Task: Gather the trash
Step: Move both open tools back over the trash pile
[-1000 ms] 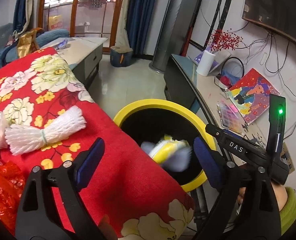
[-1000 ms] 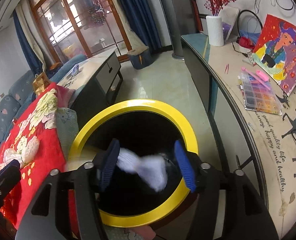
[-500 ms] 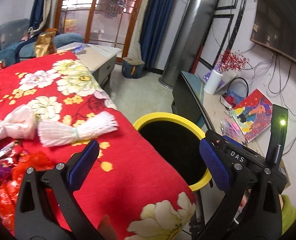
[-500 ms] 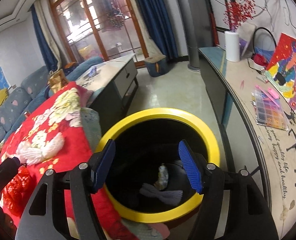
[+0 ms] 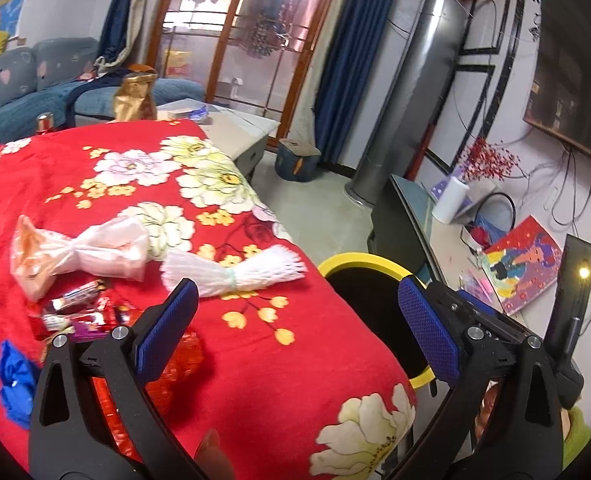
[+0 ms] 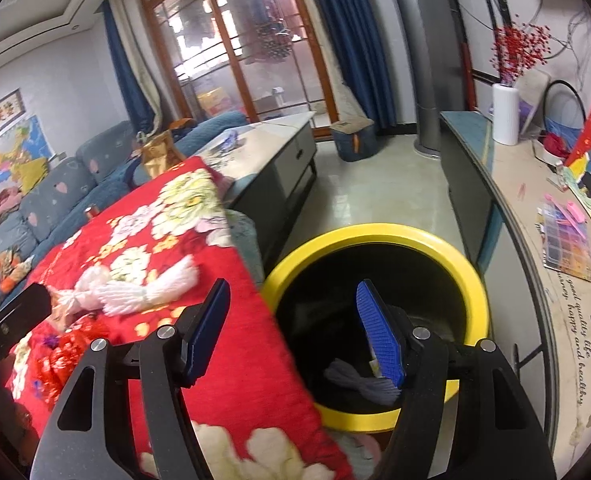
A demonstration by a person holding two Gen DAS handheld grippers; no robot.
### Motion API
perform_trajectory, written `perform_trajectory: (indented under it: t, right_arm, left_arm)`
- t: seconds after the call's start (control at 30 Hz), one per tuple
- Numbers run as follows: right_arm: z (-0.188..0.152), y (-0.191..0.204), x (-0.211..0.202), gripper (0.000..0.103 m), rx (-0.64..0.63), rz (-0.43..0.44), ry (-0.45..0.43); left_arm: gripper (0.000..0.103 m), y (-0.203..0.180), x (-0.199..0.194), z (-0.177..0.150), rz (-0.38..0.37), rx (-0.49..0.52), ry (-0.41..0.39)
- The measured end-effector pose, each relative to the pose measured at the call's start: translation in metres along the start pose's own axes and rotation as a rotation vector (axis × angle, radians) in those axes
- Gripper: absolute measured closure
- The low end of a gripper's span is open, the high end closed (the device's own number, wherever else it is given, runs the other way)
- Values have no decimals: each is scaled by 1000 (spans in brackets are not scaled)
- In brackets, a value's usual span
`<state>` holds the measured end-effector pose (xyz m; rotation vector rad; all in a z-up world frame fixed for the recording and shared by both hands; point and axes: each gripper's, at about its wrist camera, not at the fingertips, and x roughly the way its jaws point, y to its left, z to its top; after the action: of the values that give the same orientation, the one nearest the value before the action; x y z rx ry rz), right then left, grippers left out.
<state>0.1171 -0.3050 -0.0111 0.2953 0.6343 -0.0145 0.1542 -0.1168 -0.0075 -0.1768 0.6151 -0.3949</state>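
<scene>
Both grippers, left point(image 5: 293, 320) and right point(image 6: 291, 330), are gaping wide and carrying nothing. Trash is lying at ten o'clock: foam net point(image 5: 231, 272), bag point(image 5: 83, 254). Foam may be slipping short of the bin point(image 6: 471, 280).

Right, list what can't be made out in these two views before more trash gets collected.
- Bin contents, right wrist view: a grey piece shows; the rest is hidden by the right gripper's fingers and the dark.
- Bin interior, left wrist view: black, nothing readable.
- Red wrappers, left wrist view: half hidden behind the left gripper's fingers.
- Blue scrap, left wrist view: cut off by the edge.
</scene>
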Motion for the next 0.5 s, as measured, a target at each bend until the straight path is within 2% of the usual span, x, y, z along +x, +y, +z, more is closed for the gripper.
perform_trajectory:
  t: [0.07,0.13,0.5]
  right_arm:
    - [0,8,-1,38,-12,21,0]
    - [-1,18,-4,33,-23,40,-4]
    - [-12,60,-9,33,-96,119,12]
  left_arm:
    - [11,6,-4,1,10,-9,-9]
    - [11,13,-9,2,23,-17,-20]
    - [11,62,-34,1,116,-91,-67]
